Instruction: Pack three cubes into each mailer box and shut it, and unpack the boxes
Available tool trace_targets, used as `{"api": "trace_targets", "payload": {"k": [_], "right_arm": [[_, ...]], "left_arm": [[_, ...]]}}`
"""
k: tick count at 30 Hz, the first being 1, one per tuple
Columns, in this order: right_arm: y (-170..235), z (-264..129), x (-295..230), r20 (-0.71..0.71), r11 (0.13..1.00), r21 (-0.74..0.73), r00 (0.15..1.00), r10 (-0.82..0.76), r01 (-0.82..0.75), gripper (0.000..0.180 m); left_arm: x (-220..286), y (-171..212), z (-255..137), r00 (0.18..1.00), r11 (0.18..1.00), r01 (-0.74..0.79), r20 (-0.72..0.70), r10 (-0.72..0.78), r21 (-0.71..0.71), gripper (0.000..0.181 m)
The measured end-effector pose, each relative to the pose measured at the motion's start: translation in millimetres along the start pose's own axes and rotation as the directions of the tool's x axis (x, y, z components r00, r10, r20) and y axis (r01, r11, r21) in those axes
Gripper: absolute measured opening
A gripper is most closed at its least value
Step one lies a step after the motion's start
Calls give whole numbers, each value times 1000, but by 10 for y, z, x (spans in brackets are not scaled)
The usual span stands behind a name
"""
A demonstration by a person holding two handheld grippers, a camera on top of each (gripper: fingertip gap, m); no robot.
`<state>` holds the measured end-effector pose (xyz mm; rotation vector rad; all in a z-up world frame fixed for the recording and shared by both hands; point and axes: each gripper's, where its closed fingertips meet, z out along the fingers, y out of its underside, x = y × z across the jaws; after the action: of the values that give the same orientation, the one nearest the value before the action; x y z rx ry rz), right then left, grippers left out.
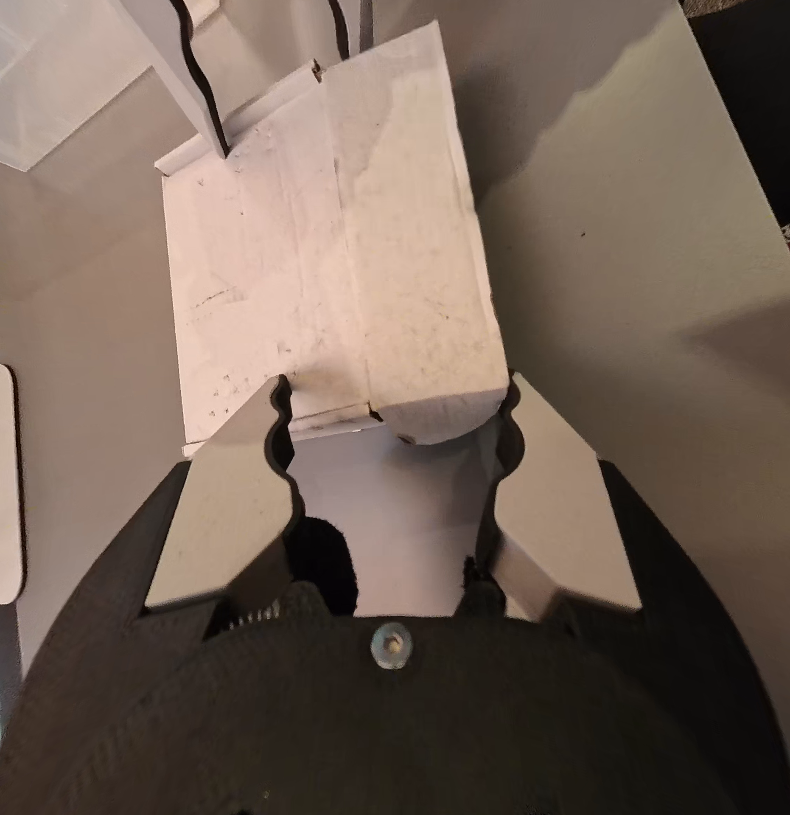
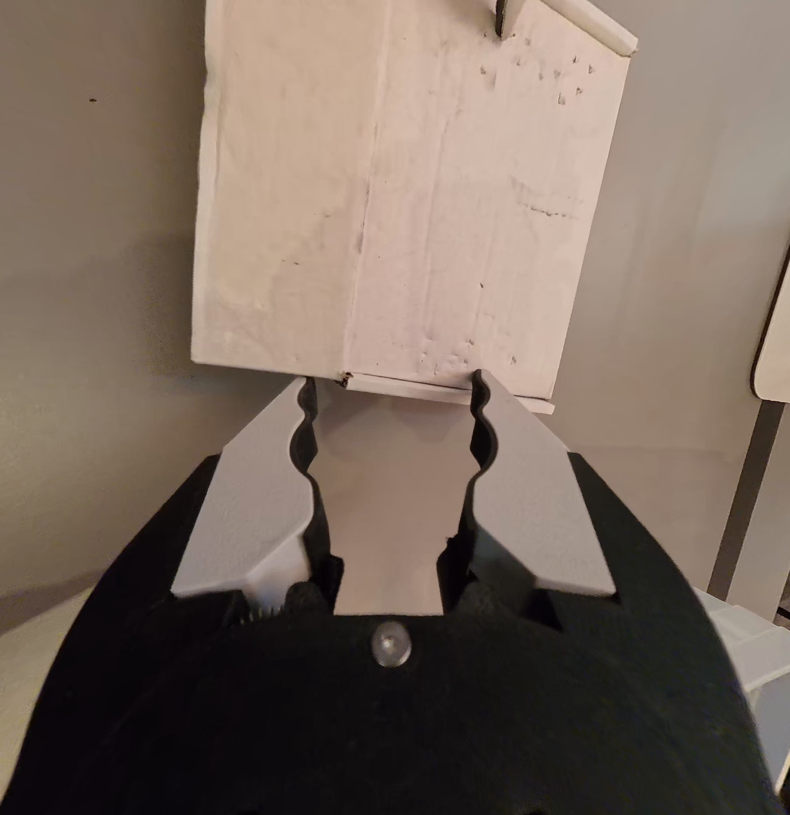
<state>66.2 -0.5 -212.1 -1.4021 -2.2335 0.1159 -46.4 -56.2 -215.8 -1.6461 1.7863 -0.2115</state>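
Mailer box (image 1: 322, 264) flat, lengthwise between grippers

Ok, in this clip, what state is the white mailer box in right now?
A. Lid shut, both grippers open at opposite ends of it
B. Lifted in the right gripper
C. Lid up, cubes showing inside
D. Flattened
A: the mailer box shows only its closed lid, while the left gripper and right gripper sit open at opposite edges.

A scuffed white mailer box (image 1: 331, 264) (lid shut) lies flat on the table.
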Motion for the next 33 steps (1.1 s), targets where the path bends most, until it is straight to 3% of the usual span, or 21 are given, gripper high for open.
{"api": "trace_targets", "payload": {"k": [13,27,33], "right_arm": [[-8,4,-2,-10,1000,6,1000,18,-18,69],[-8,23,24,-78,1000,19,997,-4,5,66],[-4,29,28,-97,1000,16,995,-9,10,65]], "left_arm": [[-34,-44,46,991,985,41,115,-61,166,92],[-81,-6,91,970,980,-82,239,36,182,87],[-71,-7,88,975,979,-71,221,28,190,88]]}}
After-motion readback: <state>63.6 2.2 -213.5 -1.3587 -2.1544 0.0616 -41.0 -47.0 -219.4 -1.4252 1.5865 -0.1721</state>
